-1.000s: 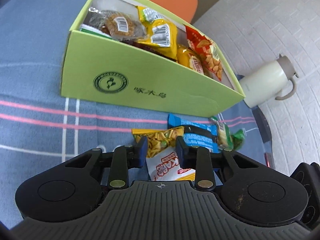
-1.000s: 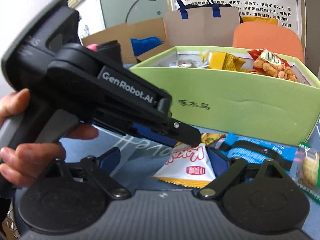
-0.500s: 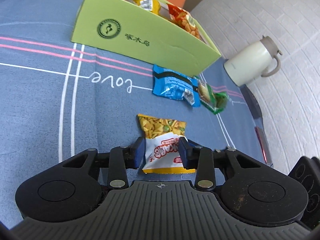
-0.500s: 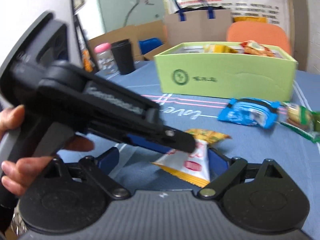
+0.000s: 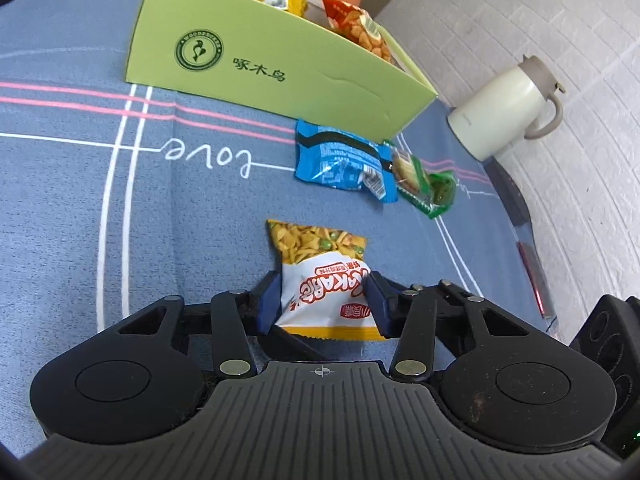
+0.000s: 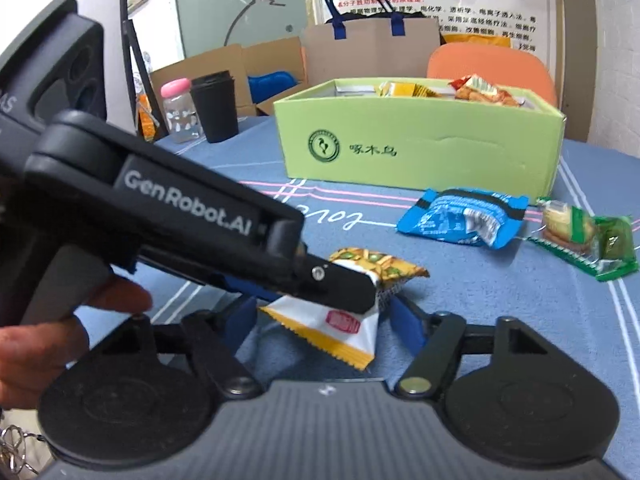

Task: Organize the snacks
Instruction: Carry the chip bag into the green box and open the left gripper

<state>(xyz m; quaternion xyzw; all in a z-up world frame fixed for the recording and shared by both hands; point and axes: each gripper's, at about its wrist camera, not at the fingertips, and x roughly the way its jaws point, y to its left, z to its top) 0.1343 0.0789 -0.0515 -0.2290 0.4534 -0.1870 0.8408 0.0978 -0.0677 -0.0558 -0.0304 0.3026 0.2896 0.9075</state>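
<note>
You get bright, even light with soft shadows. Fisheye bending curves the counter (image 5: 60, 200) edges. In the right wrist view, your hand (image 6: 44, 344) and the corners go blurry.

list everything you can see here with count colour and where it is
snack packet: 1, white and yellow, raised off the cloth between the left tool's fingers
blue packet: 1, on the cloth in front of the box
green packet: 1, beside the blue packet, overlapping its edge
box: 1, light green, far side of the table, snacks inside
tablecloth: 1, blue, pink and white lines
jug: 1, cream, beyond the table edge
cup: 1, black, left of the box
bottle: 1, clear, pink cap, beside the cup
chair: 1, orange, behind the box
paper bag: 1, brown, blue handles
left tool: 1, black, shut on the snack packet
right tool: 1, black, open, below the snack packet
</note>
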